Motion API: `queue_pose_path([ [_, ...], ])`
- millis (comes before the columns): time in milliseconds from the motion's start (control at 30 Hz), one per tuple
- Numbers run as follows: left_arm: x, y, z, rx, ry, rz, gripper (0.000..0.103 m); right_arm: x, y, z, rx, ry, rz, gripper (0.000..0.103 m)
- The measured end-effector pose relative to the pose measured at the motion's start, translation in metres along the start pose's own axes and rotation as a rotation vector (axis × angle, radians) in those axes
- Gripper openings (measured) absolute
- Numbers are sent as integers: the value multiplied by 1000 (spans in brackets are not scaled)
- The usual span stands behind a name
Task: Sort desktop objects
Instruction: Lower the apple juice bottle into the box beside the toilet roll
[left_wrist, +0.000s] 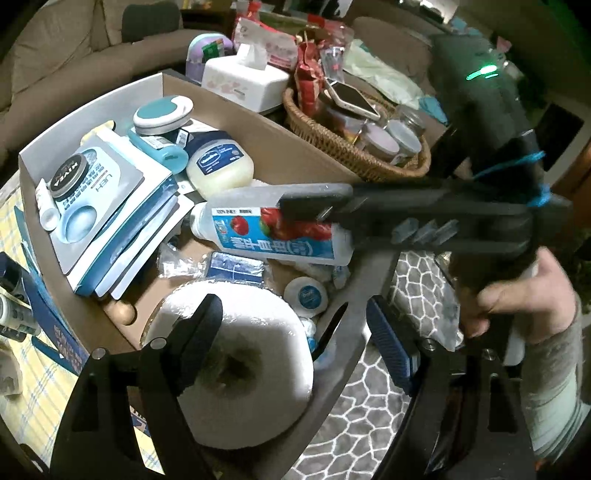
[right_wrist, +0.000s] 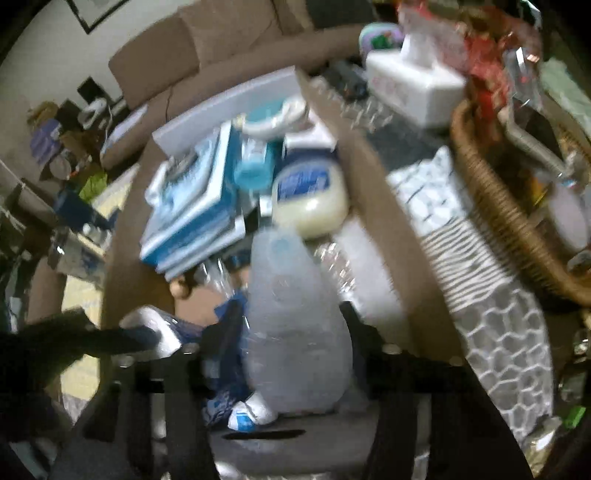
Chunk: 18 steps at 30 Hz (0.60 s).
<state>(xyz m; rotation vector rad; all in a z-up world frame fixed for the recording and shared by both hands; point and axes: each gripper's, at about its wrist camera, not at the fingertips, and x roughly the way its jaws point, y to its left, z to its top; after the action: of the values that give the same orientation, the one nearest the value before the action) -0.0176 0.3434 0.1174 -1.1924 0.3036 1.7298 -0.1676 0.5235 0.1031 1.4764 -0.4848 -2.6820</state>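
Observation:
A cardboard box (left_wrist: 258, 129) holds toiletries: a Vaseline jar (left_wrist: 219, 166), a Nivea tin (left_wrist: 70, 177), blue booklets and a paper roll (left_wrist: 251, 354). My right gripper (left_wrist: 314, 218) reaches in from the right, shut on a white plastic bottle with a blue and red label (left_wrist: 273, 232), held sideways over the box. In the right wrist view the bottle (right_wrist: 295, 332) fills the space between the jaws. My left gripper (left_wrist: 295, 336) is open above the paper roll; its left finger (left_wrist: 195, 332) is over the roll and its right finger (left_wrist: 391, 347) is outside the box wall.
A wicker basket (left_wrist: 332, 136) with jars and a phone stands behind the box. A white tissue box (left_wrist: 243, 79) is at the back. A grey patterned mat (left_wrist: 369, 413) lies right of the box. A yellow checked cloth (left_wrist: 37, 391) lies at left.

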Motion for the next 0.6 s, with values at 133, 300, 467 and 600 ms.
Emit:
queue_pose_path([
  [133,-2,2,-2,-15,-5,-3,78,-10,-3,1,-18,-17,-18,56],
  [300,-5,-2,-5,-10,-1,9,78,5,10,-7,-91,57,-16,45],
  [467,-9,0,-7,-14,2,26,79,8,33,-17,-215,88,-96,45],
  [600,-13,1,-11,-24,-2,35,79,22,13,-15,-162,98,-117,46],
])
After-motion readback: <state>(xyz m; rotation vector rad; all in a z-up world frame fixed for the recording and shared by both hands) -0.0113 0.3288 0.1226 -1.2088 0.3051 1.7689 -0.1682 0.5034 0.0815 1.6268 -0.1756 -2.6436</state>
